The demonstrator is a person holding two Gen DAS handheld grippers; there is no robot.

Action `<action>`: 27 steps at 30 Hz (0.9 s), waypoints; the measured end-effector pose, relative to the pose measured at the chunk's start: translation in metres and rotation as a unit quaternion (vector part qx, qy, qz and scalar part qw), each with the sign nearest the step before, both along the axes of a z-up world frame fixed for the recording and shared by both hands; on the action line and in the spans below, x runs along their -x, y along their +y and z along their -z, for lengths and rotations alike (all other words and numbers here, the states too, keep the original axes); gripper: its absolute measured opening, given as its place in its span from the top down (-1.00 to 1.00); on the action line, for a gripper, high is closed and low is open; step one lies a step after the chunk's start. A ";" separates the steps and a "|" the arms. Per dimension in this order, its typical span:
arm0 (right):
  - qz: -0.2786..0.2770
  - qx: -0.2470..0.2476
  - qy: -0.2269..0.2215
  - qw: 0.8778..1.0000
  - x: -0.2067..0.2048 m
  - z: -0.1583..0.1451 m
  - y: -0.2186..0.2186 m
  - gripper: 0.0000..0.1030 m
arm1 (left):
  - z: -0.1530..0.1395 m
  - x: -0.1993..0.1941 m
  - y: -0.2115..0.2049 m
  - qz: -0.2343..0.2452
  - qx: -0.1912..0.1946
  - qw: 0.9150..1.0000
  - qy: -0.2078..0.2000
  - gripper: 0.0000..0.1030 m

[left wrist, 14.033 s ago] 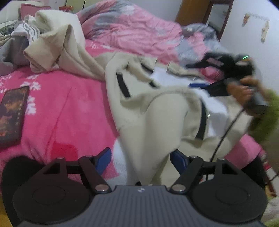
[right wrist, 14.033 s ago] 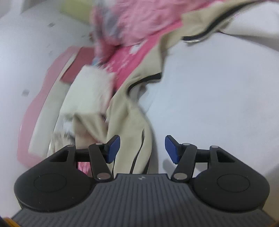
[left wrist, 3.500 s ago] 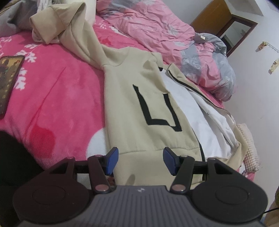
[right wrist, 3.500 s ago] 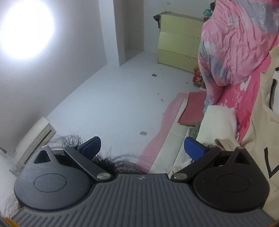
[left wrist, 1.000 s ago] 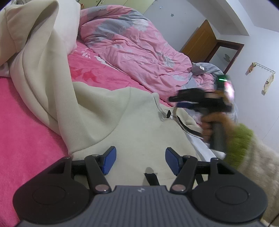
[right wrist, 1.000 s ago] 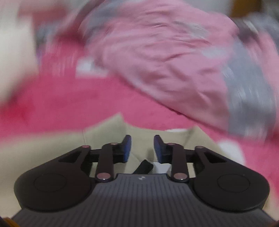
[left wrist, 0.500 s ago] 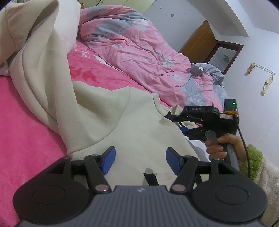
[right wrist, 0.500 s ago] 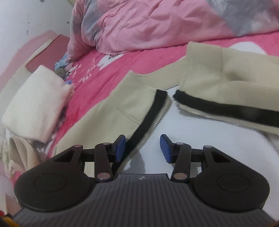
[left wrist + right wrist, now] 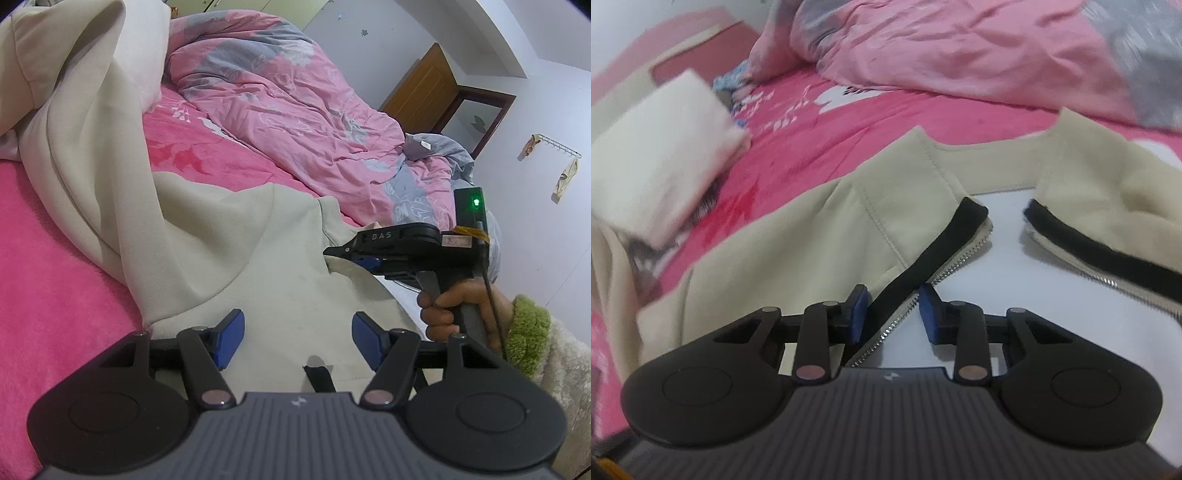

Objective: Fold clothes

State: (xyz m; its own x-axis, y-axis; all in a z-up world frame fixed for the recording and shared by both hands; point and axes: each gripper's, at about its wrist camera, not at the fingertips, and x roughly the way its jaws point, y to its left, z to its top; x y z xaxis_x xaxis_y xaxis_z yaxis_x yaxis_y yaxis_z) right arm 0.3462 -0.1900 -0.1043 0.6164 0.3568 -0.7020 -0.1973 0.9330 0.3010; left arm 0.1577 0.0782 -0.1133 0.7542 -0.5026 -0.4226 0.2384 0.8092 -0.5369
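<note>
— Where is the jacket [image 9: 236, 236] found?

— It is spread flat on the pink blanket [image 9: 55, 280] of the bed. In the right wrist view its front is seen unzipped, and the white lining [image 9: 1004, 273] is shown between the two black-edged zipper sides.

— How is the left gripper [image 9: 297, 332] held?

— Its blue pads [image 9: 231, 334] are kept wide apart over the cream cloth. Nothing is held between them.

— And the right gripper [image 9: 892, 314]?

— It is held by a hand [image 9: 448, 306] in a green cuff. Its pads [image 9: 857, 314] are set partway apart, one on each side of the black zipper edge [image 9: 923, 251]. The edge is not yet pinched, as a gap is seen beside each pad.

— What else is seen?

— A crumpled pink quilt [image 9: 295, 99] is piled at the far side of the bed, and a folded cream cloth [image 9: 661, 158] is lying off to the left.
</note>
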 end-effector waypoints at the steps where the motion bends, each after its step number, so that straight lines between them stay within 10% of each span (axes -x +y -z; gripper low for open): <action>1: -0.004 0.008 -0.004 1.000 0.001 0.000 0.003 0.59 | 0.000 0.000 0.000 0.000 0.000 1.000 0.000 -0.28; 9: -0.076 0.204 -0.084 0.972 0.022 -0.020 0.042 0.88 | 0.001 -0.001 0.001 0.000 0.002 1.000 0.000 -0.28; 12: -0.127 0.342 -0.143 0.920 0.035 -0.028 0.059 0.88 | 0.000 -0.001 0.001 0.000 0.002 1.000 0.000 -0.28; 20: -0.264 0.601 -0.191 0.730 0.053 0.053 0.093 0.84 | 0.000 0.000 0.002 0.001 0.003 1.000 0.001 -0.28; 23: -0.226 0.572 -0.195 0.764 0.049 0.038 0.088 0.77 | 0.000 0.000 0.002 0.001 0.004 1.000 0.001 -0.28; 27: -0.100 0.486 -0.152 0.855 0.035 -0.015 0.040 0.54 | 0.001 0.000 0.002 0.002 0.003 1.000 0.001 -0.28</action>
